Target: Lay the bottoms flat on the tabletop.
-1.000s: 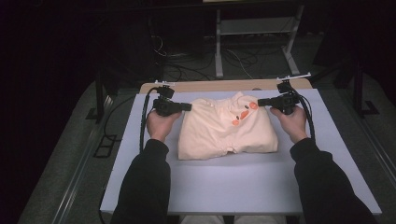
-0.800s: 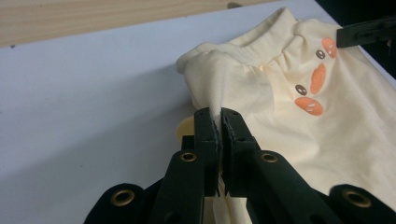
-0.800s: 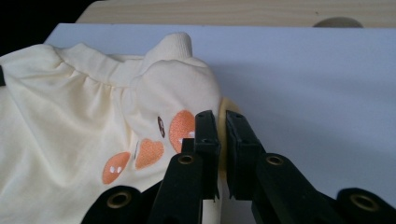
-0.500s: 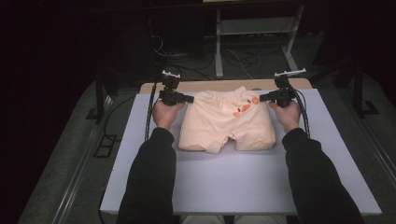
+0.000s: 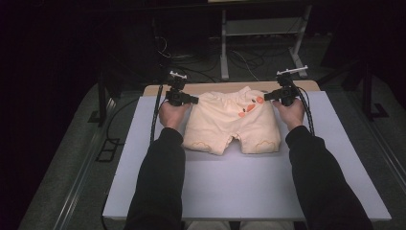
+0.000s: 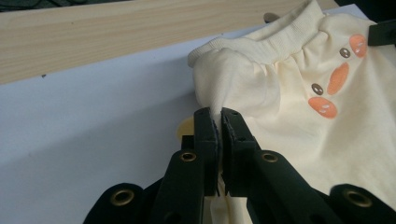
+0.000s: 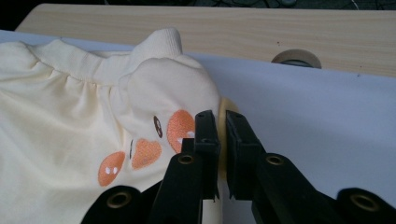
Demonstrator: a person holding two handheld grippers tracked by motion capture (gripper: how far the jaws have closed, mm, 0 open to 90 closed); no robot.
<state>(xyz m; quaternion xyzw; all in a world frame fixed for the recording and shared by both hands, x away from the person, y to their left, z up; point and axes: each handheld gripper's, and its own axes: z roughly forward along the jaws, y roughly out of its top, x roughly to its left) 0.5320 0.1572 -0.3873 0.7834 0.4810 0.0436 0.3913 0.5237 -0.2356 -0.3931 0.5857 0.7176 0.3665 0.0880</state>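
Note:
A pair of cream-yellow shorts (image 5: 230, 122) with orange embroidered shapes lies flat on the white board (image 5: 239, 187), waistband at the far side and both legs toward the person. My left gripper (image 5: 194, 99) is shut on the left waist corner; in the left gripper view its jaws (image 6: 219, 114) pinch a fold of the shorts (image 6: 289, 107). My right gripper (image 5: 267, 96) is shut on the right waist corner; in the right gripper view its jaws (image 7: 218, 116) clamp the edge of the shorts (image 7: 70, 107) beside the orange shapes.
A light wooden strip (image 5: 215, 87) runs along the far edge of the board, with a round hole (image 7: 296, 58) in it. Beyond the table stand a metal frame (image 5: 258, 28) and loose cables on the dark floor. The board's near half (image 5: 239, 187) is bare.
Both grippers moved toward the far edge and slightly apart, with the waistband in them. The shorts went from a folded block to spread out, with the two legs now showing.

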